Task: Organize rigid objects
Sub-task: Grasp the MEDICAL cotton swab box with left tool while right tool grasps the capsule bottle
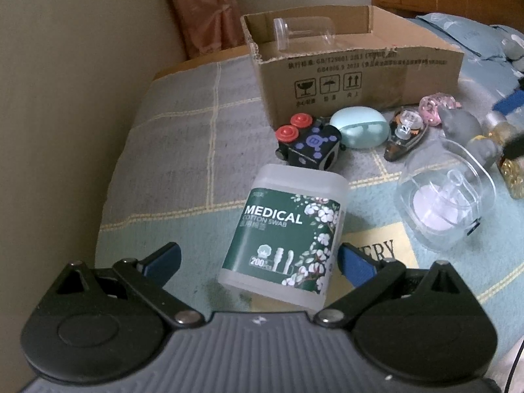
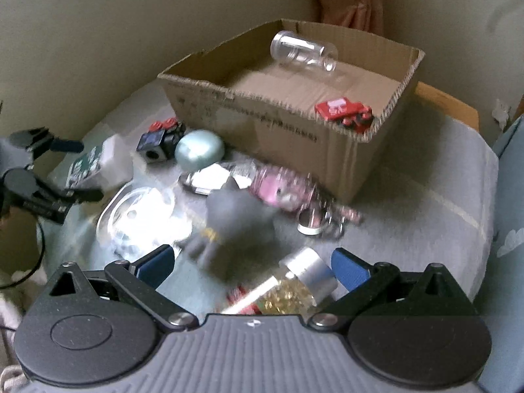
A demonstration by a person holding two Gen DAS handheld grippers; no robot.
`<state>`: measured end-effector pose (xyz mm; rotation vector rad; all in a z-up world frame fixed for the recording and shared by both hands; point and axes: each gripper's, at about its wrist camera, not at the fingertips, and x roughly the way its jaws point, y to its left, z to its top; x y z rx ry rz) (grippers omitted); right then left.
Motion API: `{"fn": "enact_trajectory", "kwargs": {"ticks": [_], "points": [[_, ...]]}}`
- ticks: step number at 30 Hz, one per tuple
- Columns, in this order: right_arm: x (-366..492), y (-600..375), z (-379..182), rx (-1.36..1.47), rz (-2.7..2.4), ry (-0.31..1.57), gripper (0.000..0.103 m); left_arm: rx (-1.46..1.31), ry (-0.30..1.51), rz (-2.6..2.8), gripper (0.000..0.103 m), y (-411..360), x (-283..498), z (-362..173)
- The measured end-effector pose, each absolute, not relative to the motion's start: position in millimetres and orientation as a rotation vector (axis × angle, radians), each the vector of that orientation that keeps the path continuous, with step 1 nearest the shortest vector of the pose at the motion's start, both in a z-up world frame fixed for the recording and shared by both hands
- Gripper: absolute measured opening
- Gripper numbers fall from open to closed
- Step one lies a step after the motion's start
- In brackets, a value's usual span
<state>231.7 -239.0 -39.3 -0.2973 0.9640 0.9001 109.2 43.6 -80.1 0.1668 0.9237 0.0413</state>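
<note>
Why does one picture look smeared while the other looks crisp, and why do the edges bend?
Left wrist view: mostly sharp, the cotton swab box label reads clearly; only the far right edge smears. Right wrist view: motion blur smears the grey cat figure and the gold bottle, while the cardboard box stays fairly clear. Both views: the fisheye lens curves the wall and darkens the corners.

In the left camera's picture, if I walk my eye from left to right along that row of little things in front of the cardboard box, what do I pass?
Black cube toy with red buttons → mint-green oval case → small boat-shaped trinket → pink clear trinket → grey figurine.
</note>
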Motion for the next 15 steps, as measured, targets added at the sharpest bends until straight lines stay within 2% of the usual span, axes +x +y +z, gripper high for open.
{"fn": "enact_trajectory", "kwargs": {"ticks": [7,15], "points": [[191.4,-242.0,-41.7,-0.348,0.843,0.996,0.103,0.166,0.924,0.04,0.101,47.1,106.2,-82.2],[151.6,-220.2,-55.0,-0.477,0.69,0.925,0.103,0.176,0.928,0.039,0.101,56.5,101.8,-86.1]]}}
